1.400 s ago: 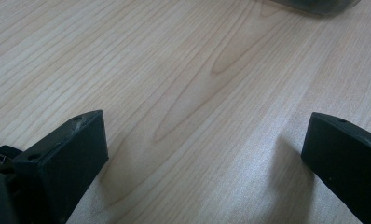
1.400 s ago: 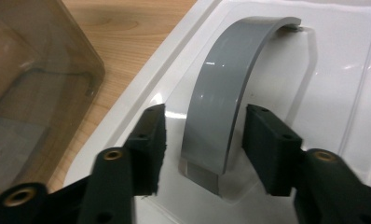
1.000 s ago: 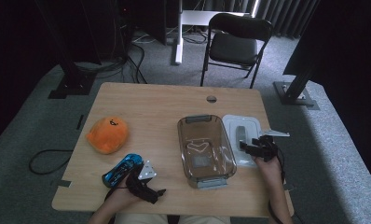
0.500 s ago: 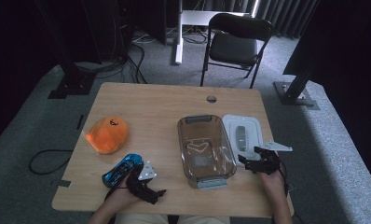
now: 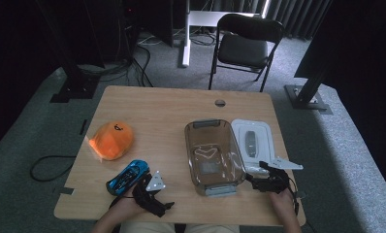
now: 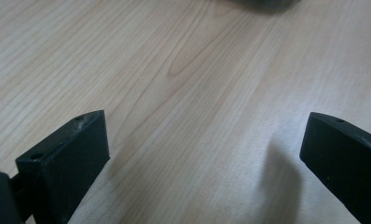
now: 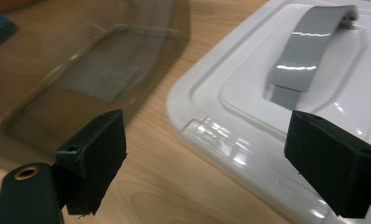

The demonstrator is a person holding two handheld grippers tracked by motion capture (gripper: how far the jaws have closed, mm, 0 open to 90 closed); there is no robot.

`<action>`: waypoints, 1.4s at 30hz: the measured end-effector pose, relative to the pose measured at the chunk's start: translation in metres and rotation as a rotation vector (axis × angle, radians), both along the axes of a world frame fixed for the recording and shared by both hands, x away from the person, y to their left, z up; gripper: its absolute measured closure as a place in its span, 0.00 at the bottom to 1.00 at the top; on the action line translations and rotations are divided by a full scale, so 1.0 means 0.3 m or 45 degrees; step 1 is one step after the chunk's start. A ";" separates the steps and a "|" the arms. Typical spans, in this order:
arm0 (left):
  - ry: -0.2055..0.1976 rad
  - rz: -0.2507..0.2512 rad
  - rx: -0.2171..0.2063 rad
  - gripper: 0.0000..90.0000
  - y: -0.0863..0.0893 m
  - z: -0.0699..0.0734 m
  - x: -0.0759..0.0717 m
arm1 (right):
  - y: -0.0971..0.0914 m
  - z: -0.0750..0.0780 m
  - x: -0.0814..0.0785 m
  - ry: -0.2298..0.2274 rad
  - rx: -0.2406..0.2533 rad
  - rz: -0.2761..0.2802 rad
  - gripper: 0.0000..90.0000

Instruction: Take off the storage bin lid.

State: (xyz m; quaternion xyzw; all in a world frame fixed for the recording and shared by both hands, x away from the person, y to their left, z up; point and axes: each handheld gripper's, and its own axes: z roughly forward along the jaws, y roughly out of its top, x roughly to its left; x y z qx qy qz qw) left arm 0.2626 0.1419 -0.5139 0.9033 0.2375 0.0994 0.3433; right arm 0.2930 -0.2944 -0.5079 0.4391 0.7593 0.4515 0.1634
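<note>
A clear smoky plastic bin point(image 5: 188, 145) stands empty at centre right of the wooden table, with its white lid point(image 5: 239, 128) lying flat beside it, grey handle point(image 5: 250, 141) up. My right gripper point(image 5: 256, 175) hovers at the lid's near corner, by the bin's front end. In the right gripper view its jaws point(image 7: 207, 158) stand wide apart over the lid point(image 7: 249, 93) and the bin wall point(image 7: 81, 70); they have just been opening and nothing is between them. My left gripper point(image 5: 164, 204) rests open near the front edge, over bare wood point(image 6: 204, 154).
An orange cap point(image 5: 112, 140) lies at the left of the table, and a blue toy car point(image 5: 128, 175) sits just in front of it, beside my left hand. A cable hole point(image 5: 220, 103) marks the far edge. A folding chair point(image 5: 244, 46) stands behind the table.
My right gripper has drawn back from over the lid toward the table's front edge. The left gripper, bin, lid, cap and car have stayed where they were.
</note>
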 end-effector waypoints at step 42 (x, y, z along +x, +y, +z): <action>-0.139 0.543 -0.092 0.02 0.442 0.249 0.199 | 0.065 -0.021 0.009 -0.036 0.014 0.081 0.14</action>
